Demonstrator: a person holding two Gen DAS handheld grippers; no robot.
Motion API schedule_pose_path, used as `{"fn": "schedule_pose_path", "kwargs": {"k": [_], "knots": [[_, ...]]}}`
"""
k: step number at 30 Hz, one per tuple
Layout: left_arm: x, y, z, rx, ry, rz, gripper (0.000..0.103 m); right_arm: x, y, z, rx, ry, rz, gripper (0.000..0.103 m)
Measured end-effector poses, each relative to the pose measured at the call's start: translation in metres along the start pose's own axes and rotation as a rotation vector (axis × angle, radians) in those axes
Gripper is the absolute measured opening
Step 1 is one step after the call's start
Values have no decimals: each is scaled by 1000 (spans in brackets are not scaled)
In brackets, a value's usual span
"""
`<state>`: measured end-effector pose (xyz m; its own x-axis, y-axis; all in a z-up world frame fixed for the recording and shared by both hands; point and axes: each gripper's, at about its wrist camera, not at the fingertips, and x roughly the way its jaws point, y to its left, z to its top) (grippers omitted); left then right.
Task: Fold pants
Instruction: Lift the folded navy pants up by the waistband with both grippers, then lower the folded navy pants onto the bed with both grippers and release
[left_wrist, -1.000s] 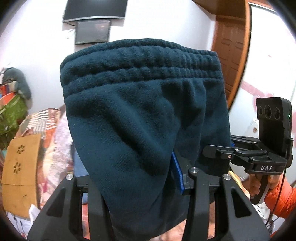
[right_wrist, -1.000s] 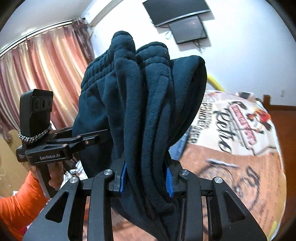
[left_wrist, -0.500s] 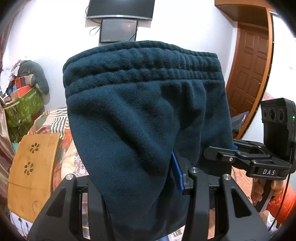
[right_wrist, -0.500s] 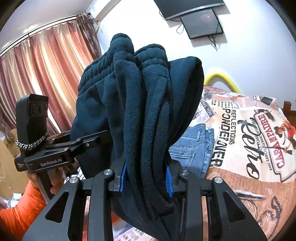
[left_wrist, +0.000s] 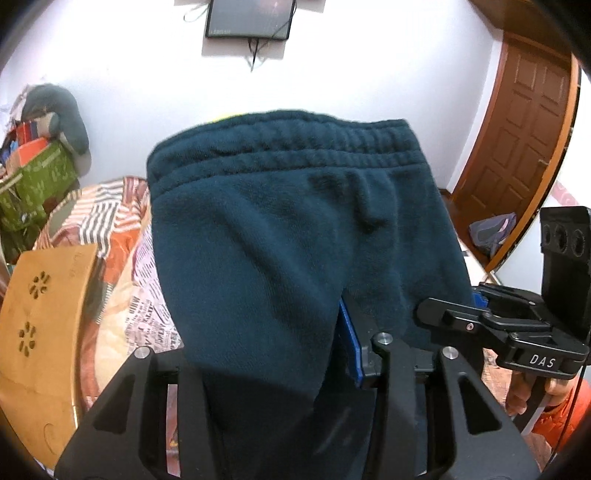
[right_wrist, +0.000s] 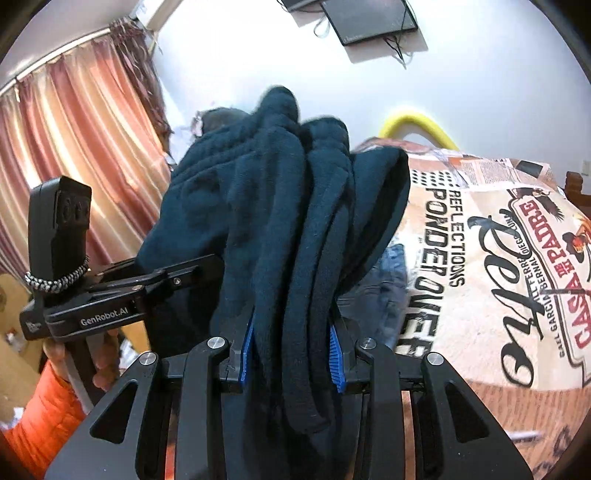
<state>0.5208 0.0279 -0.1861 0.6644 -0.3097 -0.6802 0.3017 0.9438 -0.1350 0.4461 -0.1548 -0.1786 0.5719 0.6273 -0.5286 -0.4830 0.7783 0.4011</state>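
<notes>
Jaws closing on pants (left_wrist: 295, 236), left pad hidden

In the left wrist view we find the pants (left_wrist: 295, 236) draped in front, between the left gripper's fingers (left_wrist: 349, 339), with the bed (left_wrist: 122, 206) behind and to the left. A board (left_wrist: 40, 325) stands left of the bed, and a door (left_wrist: 524, 147) is far right. In the right wrist view we see jeans (right_wrist: 384, 291) lying on the bed, behind the pants.
</notes>
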Motion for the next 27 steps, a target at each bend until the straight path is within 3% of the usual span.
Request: {"fn": "schedule_pose_path", "kwargs": {"k": [9, 15, 20, 23, 27], "knots": [[50, 19, -14, -26, 150, 7, 43, 38, -39, -7, 43, 91, -39, 31], [24, 9, -13, -19, 134, 89, 44, 18, -33, -7, 7, 124, -51, 35], [-10, 1, -18, 76, 45, 198, 44, -8, -17, -3, -48, 53, -62, 35], [-25, 2, -24, 62, 18, 168, 44, -10, 1, -2, -87, 44, -32, 36], [-22, -1, -35, 64, 41, 81, 44, 8, 16, -10, -144, 87, -37, 36]]}}
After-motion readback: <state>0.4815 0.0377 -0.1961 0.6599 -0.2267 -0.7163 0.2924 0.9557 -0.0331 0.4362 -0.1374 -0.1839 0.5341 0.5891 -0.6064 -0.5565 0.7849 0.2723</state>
